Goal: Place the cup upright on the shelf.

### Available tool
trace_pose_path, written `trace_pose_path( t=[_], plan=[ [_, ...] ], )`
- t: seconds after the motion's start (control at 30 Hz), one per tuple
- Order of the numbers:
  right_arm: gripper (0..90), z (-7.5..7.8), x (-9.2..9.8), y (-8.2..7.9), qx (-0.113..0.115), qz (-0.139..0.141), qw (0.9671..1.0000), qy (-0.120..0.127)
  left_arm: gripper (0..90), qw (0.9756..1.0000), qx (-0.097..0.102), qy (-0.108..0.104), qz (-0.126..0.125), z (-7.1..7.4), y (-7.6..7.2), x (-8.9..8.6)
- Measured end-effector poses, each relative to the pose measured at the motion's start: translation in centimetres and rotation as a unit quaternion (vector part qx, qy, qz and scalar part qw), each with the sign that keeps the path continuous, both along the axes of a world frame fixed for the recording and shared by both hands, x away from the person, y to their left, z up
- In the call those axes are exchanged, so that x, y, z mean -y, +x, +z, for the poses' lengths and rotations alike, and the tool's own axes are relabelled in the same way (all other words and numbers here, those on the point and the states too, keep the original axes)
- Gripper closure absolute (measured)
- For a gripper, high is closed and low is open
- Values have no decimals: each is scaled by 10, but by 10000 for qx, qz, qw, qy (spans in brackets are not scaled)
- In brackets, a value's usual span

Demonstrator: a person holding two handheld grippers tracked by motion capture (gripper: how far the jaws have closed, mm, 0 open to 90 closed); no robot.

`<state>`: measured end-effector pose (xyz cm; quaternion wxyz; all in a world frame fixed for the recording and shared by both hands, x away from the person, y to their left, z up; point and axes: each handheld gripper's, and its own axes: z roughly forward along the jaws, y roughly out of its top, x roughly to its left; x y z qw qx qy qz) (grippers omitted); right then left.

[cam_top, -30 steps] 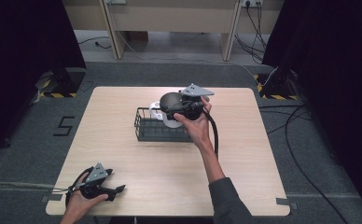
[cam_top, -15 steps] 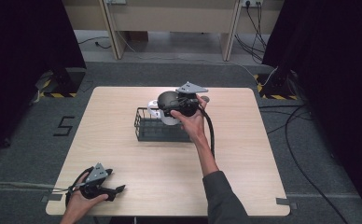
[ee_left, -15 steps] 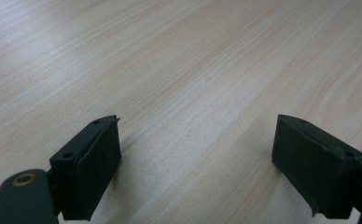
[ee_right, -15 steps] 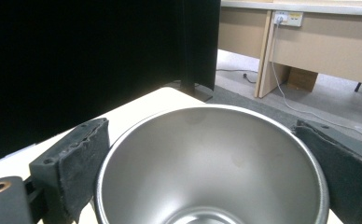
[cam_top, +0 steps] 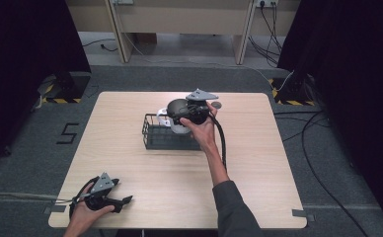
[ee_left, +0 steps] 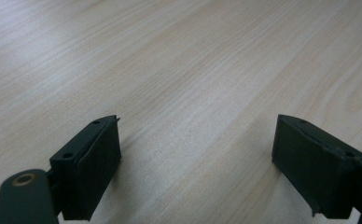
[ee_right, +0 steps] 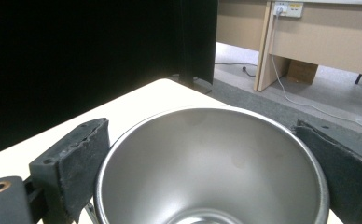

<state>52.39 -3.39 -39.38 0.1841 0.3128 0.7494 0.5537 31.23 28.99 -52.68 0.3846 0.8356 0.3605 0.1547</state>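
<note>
Meanwhile, a steel cup (ee_right: 212, 168) is clamped between the jaws of the right hand-held gripper (cam_top: 179, 118) above a wire basket (cam_top: 155, 136) on the desk (cam_top: 258, 163). Lowering into the basket is judged the step in hand; release is called for next. The left hand-held gripper (ee_left: 198, 168) is held wide open and empty.

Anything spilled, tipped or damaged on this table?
Nothing stands out. The right gripper holds a steel cup above the wire basket; the left gripper rests open on the table.

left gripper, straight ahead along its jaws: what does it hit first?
Probably just the table. The left gripper is open with bare wood ahead in its own view; the wire basket sits well off that line.
</note>
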Motion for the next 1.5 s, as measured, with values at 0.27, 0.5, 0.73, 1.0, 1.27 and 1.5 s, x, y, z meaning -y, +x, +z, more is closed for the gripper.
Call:
trace_pose_path(
  t=[0.27, 0.5, 0.73, 1.0, 1.27, 1.5],
  plan=[
    [61, -11, 1, 2, -100, -12, 9999, -81, 147, 10000, 2, 3, -2, 0, 0, 0],
    [60, -18, 1, 3, -158, -20, 9998, -146, 147, 10000, -3, 2, -3, 0, 0, 0],
    [60, -25, 4, 3, -255, -43, 9995, -162, 147, 10000, 2, 1, 4, 0, 0, 0],
    [56, -30, 6, 4, -354, -24, 9991, -221, 147, 10000, 7, -4, 9, 0, 0, 0],
    [52, -27, 6, 2, -350, -13, 9989, -308, 147, 10000, 2, 13, 2, 0, 0, 0],
    [136, -16, 12, 0, -236, -11, 9995, 196, 147, 10000, 9, 2, 8, 0, 0, 0]
  ],
)
